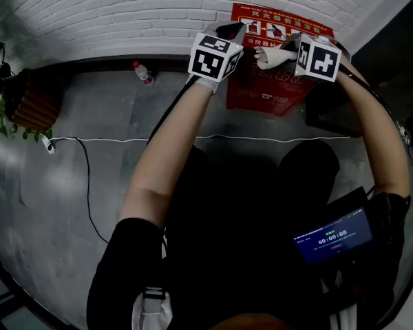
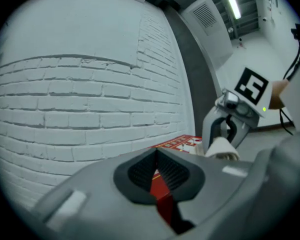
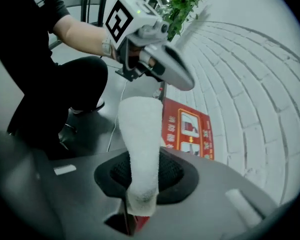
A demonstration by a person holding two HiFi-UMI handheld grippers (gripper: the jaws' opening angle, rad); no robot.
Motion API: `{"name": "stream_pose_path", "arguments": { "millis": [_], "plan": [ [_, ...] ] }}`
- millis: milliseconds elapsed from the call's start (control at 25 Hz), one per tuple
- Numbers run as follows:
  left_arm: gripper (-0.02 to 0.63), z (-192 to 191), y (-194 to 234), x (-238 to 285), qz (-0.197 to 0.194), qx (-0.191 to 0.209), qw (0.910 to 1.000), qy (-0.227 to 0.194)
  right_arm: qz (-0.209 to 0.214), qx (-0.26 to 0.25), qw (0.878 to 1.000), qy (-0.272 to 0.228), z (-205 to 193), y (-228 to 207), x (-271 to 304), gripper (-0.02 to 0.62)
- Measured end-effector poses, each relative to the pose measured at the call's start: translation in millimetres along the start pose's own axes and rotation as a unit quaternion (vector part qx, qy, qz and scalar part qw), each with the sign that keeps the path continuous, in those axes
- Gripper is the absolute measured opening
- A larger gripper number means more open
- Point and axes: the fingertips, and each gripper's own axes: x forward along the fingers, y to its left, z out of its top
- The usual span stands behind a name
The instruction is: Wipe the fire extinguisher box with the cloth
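The red fire extinguisher box (image 1: 261,91) stands on the floor against the white brick wall, its top face carrying printed pictures. My right gripper (image 1: 289,52) is shut on a rolled white cloth (image 1: 270,59), which sticks out to the left above the box top. In the right gripper view the cloth (image 3: 139,144) rises from between the jaws of the right gripper (image 3: 142,173), with the box (image 3: 187,129) beyond it. My left gripper (image 1: 235,31) hovers over the box's left part, shut with nothing in it. In the left gripper view the box (image 2: 177,143) shows past the left gripper (image 2: 157,155).
A plastic bottle (image 1: 143,73) stands at the wall's foot, left of the box. A potted plant (image 1: 0,102) in a wooden planter (image 1: 34,102) is at far left. A white cable (image 1: 124,140) runs across the grey floor. A dark object (image 1: 330,108) sits right of the box.
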Motion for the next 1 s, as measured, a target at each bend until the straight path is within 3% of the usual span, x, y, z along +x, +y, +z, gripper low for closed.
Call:
{"name": "stream_pose_path", "arguments": {
  "millis": [240,560,840,920,1000],
  "plan": [
    [0.002,0.3,36.6,4.3,0.023,-0.013,0.9996,-0.005,-0.077,0.016,0.997,-0.009,20.1,-90.0,-19.1,0.091],
    [0.002,5.1,74.4,25.0,0.051,0.000,0.9987,0.003,-0.159,0.013,0.987,0.018,30.2,-168.3,19.4,0.091],
    [0.002,11.8,115.7,34.6,0.090,-0.029,0.9954,0.010,-0.263,-0.004,0.963,0.060,42.4,-220.3,38.5,0.092],
    [0.002,7.5,115.6,34.9,0.090,-0.030,0.9954,0.014,-0.269,-0.012,0.960,0.075,40.7,-220.8,51.4,0.092],
    [0.002,4.1,108.7,31.8,0.080,-0.029,0.9962,0.020,-0.245,-0.018,0.965,0.091,38.2,-209.7,62.4,0.092]
  ]
}}
